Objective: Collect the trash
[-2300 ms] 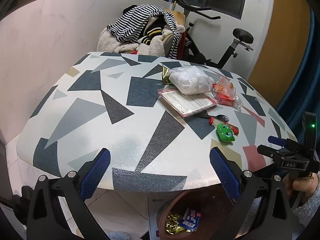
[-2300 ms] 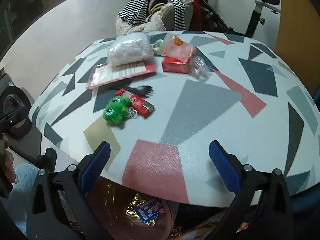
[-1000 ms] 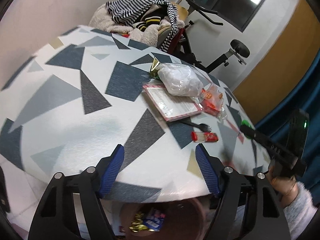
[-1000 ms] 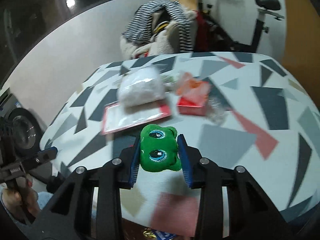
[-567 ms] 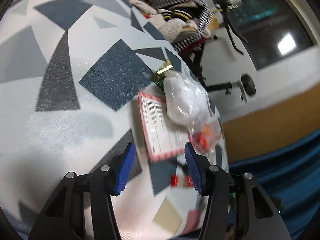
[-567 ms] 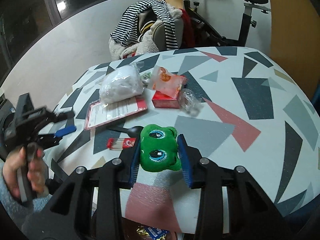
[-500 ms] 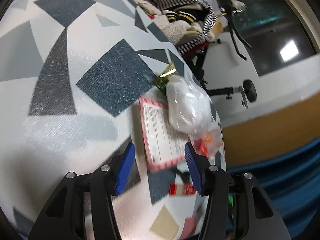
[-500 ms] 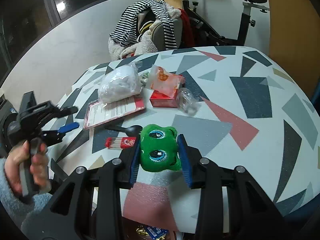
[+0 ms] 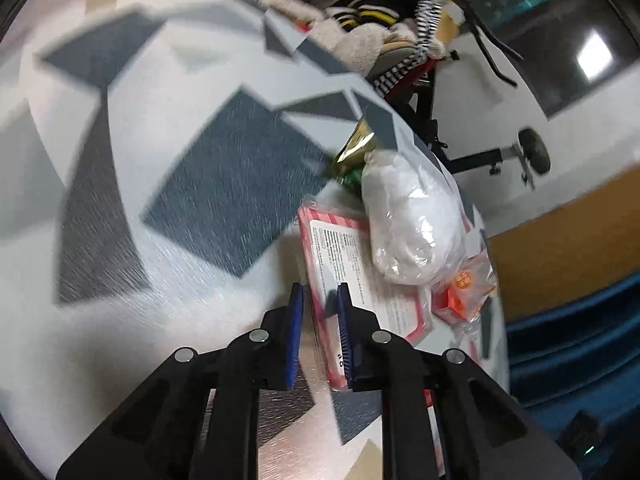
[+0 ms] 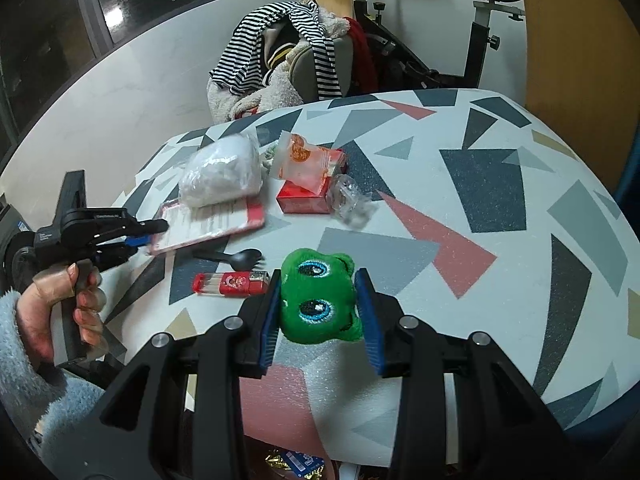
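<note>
My right gripper [image 10: 319, 311] is shut on a green plush frog [image 10: 317, 297] and holds it above the table's near edge. My left gripper [image 9: 319, 312] has its blue pads close together around the near corner of a flat red-bordered packet [image 9: 352, 268]; it also shows in the right wrist view [image 10: 138, 236] at that packet [image 10: 212, 222]. A white stuffed plastic bag [image 10: 222, 172] lies on the packet's far end. An orange snack bag [image 10: 304, 162] rests on a red box [image 10: 306, 200].
A crumpled clear wrapper [image 10: 348, 200], a black spork [image 10: 236, 257] and a red tube [image 10: 230, 282] lie on the patterned table [image 10: 500, 208]. A bin with wrappers [image 10: 296, 462] sits below the near edge. A chair with clothes [image 10: 288, 60] and an exercise bike [image 10: 476, 20] stand behind.
My left gripper has moved in over the table and closed its pads onto the packet's corner. My right gripper keeps holding the frog, almost still.
</note>
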